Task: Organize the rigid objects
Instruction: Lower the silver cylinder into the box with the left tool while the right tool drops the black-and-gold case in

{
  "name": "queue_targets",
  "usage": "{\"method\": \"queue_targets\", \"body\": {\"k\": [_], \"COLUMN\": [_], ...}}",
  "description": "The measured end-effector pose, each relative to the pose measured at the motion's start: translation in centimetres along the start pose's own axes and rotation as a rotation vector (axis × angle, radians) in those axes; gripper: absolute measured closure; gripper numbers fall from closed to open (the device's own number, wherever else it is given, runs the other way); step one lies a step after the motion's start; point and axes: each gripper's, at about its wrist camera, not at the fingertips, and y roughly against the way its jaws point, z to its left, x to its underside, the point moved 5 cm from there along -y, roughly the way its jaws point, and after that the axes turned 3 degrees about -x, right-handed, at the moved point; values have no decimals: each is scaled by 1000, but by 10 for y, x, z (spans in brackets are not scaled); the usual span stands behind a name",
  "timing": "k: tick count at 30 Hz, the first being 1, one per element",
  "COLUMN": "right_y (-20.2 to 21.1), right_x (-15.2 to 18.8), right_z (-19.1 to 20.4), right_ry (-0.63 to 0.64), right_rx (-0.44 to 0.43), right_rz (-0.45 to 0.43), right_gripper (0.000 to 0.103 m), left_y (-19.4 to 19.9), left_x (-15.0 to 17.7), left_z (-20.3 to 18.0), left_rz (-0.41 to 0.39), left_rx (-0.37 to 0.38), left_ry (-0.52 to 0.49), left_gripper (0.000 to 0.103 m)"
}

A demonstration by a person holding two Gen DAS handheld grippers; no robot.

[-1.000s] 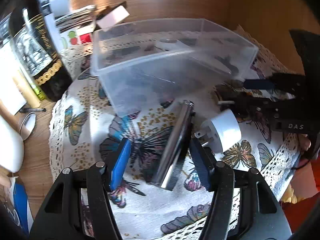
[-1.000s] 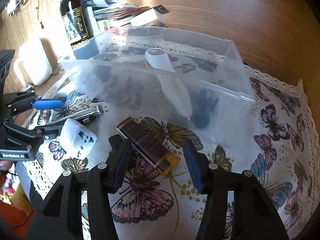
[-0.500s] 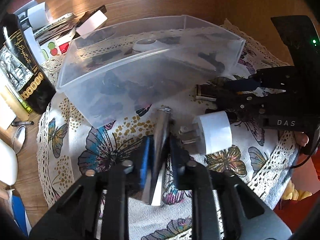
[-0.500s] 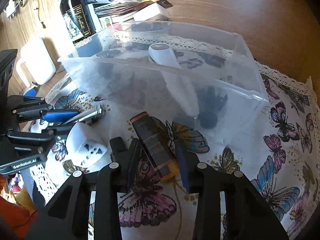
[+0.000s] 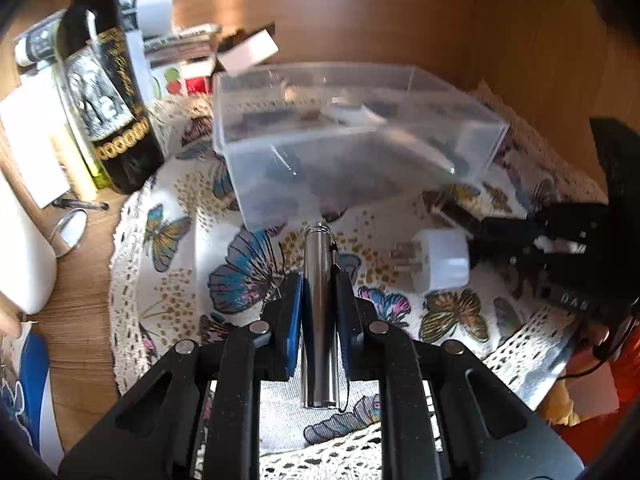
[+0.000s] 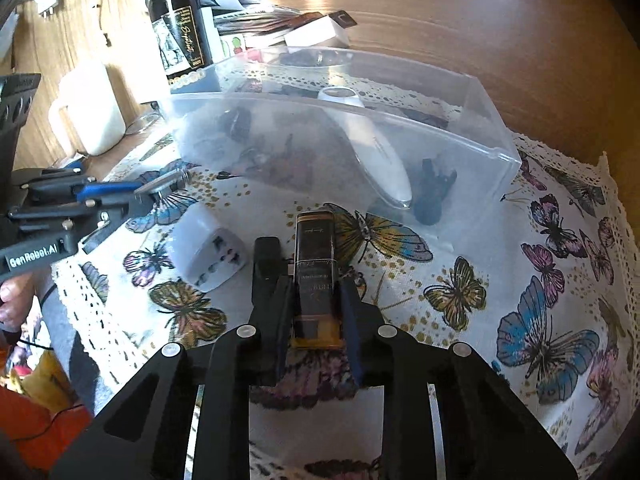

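Observation:
My left gripper (image 5: 319,280) is shut on a silver metal cylinder (image 5: 319,312) and holds it pointing at the clear plastic bin (image 5: 352,140). My right gripper (image 6: 316,280) is shut on a dark brown box with a gold end (image 6: 316,276), in front of the same bin (image 6: 496,152). A white plug adapter (image 5: 440,264) lies on the butterfly cloth between the grippers; it also shows in the right wrist view (image 6: 208,252). The bin holds a white handheld device (image 6: 372,148) and small dark items.
A dark wine bottle (image 5: 108,112) stands left of the bin, with stacked boxes and papers (image 5: 188,56) behind it. A white jug (image 6: 90,108) stands on the wooden table. The lace-edged cloth (image 6: 560,260) covers the table around the bin.
Both grippers closed on their objects: the left on the metal cylinder, the right on the brown box. Both objects now lie straight along the fingers and appear lifted.

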Motion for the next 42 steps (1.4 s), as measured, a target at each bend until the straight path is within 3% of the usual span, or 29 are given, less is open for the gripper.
{"method": "queue_targets", "body": {"k": [14,25,33,42], "right_y": [63,79,75,34], "right_x": [-28,-71,-101,-113], "right_z": [-1,-14,-31,-50], "right_ry": [8,-25,-45,-99], "right_rx": [38,69,90,75], "right_rz": [-200,-333,-371,-298], "right_gripper": [81,81,81,81], "left_y": [56,69,53,1], "left_x": [-51,-100,-125,-134], "left_z": [11,24,23,20], "left_rz": [-226,-317,-312,-210], "left_rx": [-36,-41,-52,-28], "left_ry": [49,72,66,56], "left_gripper": [87,87,87,87]}}
